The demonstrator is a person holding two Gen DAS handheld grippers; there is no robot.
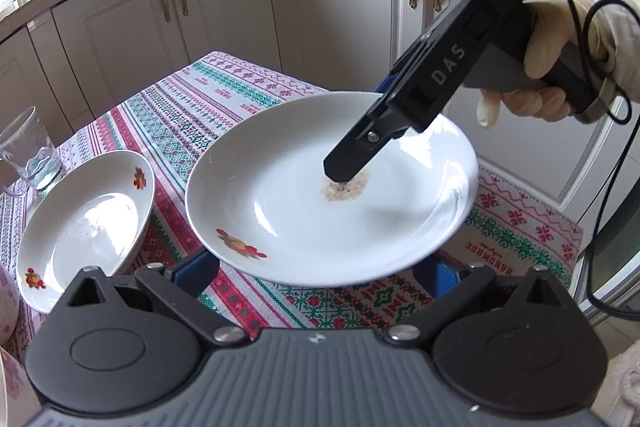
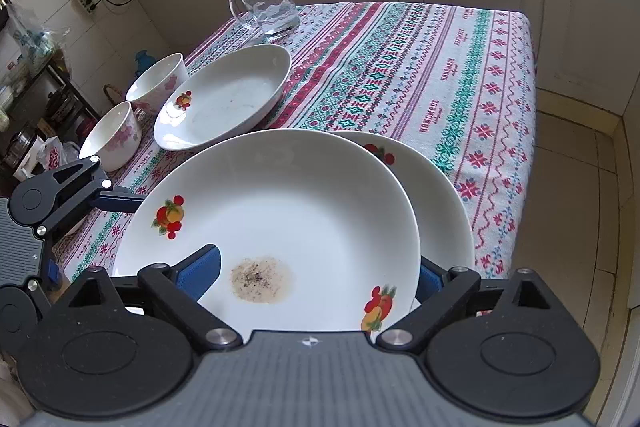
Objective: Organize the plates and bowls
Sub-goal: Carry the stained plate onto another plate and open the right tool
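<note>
A white plate with fruit decals and a brown stain [image 2: 280, 211] is held above the table by my right gripper [image 2: 320, 277], shut on its near rim with one blue finger [image 2: 200, 265] over the inside. In the left wrist view the same plate [image 1: 304, 219] is lifted, the right gripper [image 1: 352, 167] pinching its far side. My left gripper [image 1: 320, 273] sits under the plate's near rim, its fingers mostly hidden. A second plate [image 2: 444, 219] lies under the held one. A third plate [image 2: 228, 99] and two flowered bowls [image 2: 160, 81] [image 2: 114, 137] stand to the left.
A glass mug [image 2: 268, 5] stands at the table's far side, seen also in the left wrist view [image 1: 28, 151]. The patterned tablecloth [image 2: 440, 67] covers the table; its right edge drops to tiled floor. White cabinets stand behind.
</note>
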